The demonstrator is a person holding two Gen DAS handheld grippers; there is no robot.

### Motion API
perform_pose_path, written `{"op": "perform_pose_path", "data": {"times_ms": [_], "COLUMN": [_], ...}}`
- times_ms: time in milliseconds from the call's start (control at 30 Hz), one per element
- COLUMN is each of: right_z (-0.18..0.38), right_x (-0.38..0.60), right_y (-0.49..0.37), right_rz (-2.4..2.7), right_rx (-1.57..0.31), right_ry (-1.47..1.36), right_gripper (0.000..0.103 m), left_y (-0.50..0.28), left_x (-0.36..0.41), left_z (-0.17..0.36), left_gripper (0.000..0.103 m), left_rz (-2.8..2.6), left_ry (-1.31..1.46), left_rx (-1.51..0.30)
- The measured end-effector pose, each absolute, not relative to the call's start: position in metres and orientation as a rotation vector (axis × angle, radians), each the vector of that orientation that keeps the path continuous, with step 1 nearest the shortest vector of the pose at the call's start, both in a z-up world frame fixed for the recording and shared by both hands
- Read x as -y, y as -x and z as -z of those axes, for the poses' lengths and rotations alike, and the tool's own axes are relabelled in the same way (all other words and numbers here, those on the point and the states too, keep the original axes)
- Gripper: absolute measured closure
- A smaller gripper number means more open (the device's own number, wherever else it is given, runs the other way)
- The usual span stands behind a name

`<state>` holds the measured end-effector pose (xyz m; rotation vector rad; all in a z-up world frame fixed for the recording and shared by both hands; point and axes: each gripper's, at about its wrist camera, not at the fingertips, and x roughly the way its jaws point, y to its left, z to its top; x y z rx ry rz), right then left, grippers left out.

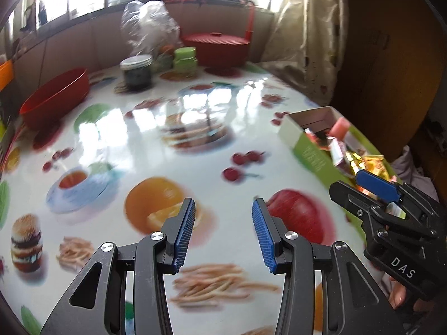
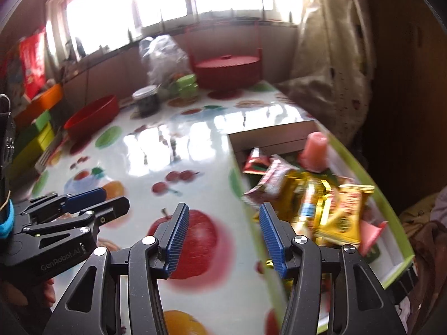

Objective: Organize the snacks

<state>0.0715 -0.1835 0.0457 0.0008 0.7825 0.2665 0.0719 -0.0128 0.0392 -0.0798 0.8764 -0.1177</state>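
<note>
Gold snack packets (image 2: 335,212) in green box (image 2: 391,209)

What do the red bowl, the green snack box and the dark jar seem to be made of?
Red bowl: probably plastic, an even matte red with a thin rim.
Green snack box: likely cardboard, with flat printed walls and a folded white flap.
Dark jar: apparently glass, see-through with dark contents, under a lid; the blur leaves the lid's material open.

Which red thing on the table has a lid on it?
The red pot at the far end by the window has a lid with a knob. The red bowl on the left is open and empty.
</note>
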Motion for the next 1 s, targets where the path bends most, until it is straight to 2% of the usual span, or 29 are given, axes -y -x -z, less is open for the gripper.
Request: {"op": "perform_pose_path", "data": {"times_ms": [567, 867, 1000], "right_z": [0.001, 0.004, 0.005], "right_x": [0.120, 0.108, 0.106], "right_y": [-0.090, -0.098, -0.104], "right_rz": [-0.342, -0.350, -0.357], "right_rx": [-0.884, -0.865, -0.880], "right_ry": [0.128, 0.178, 0.177], "right_gripper": [0.050, 0.043, 0.036], "left_y": [-0.053, -0.054, -0.054], "left_x": [-0.047, -0.054, -0.052], "left_z": [-0.008, -0.006, -0.006], "left_gripper": [0.059, 0.058, 0.057], "left_rz": [-0.042, -0.096, -0.107], "left_ry": [0.138, 0.133, 0.114], "left_rx": [-0.924, -0.894, -0.887]}}
